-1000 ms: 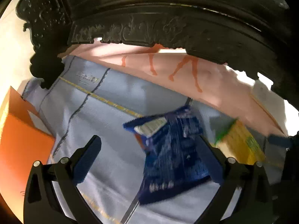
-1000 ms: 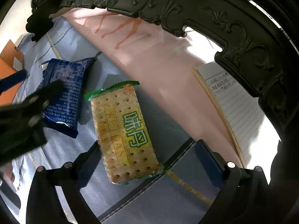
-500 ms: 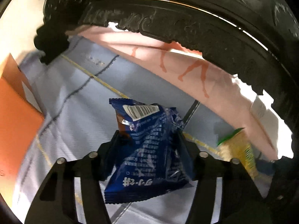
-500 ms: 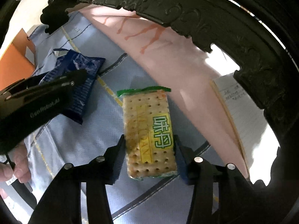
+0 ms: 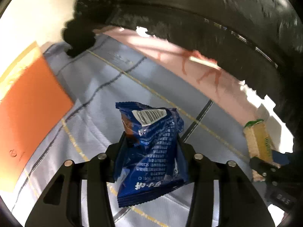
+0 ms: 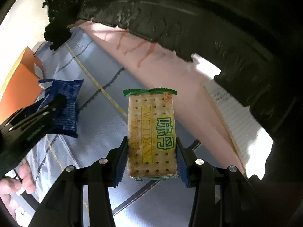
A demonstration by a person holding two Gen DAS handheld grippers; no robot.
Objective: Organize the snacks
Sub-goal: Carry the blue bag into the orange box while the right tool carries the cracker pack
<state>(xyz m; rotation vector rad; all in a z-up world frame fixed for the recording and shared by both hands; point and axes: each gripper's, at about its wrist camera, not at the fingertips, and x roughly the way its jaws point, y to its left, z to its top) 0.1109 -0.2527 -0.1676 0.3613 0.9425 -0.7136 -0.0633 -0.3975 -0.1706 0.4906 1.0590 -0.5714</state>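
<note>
A crinkled blue snack packet (image 5: 153, 162) hangs above the blue cloth (image 5: 132, 87) between the fingers of my left gripper (image 5: 151, 141). Its jaws are closing, and the pads press the packet's sides. A cracker pack (image 6: 149, 113) with a green top seal is clamped upright in my right gripper (image 6: 151, 145), clear of the cloth. In the right wrist view the blue packet (image 6: 64, 102) shows at the left, gripped by a black finger. From the left wrist, the cracker pack (image 5: 259, 141) appears at the far right.
An orange box (image 5: 28, 113) stands open at the left edge of the cloth. A pink cloth (image 6: 170, 71) and a lined notebook (image 6: 236, 117) lie beyond. A dark carved frame (image 6: 189, 19) arches overhead. A person's hand (image 6: 13, 181) is at lower left.
Both grippers went from wide open to closed on their packs. The blue packet and the cracker pack have come up off the cloth, and the left gripper has shifted toward the orange box.
</note>
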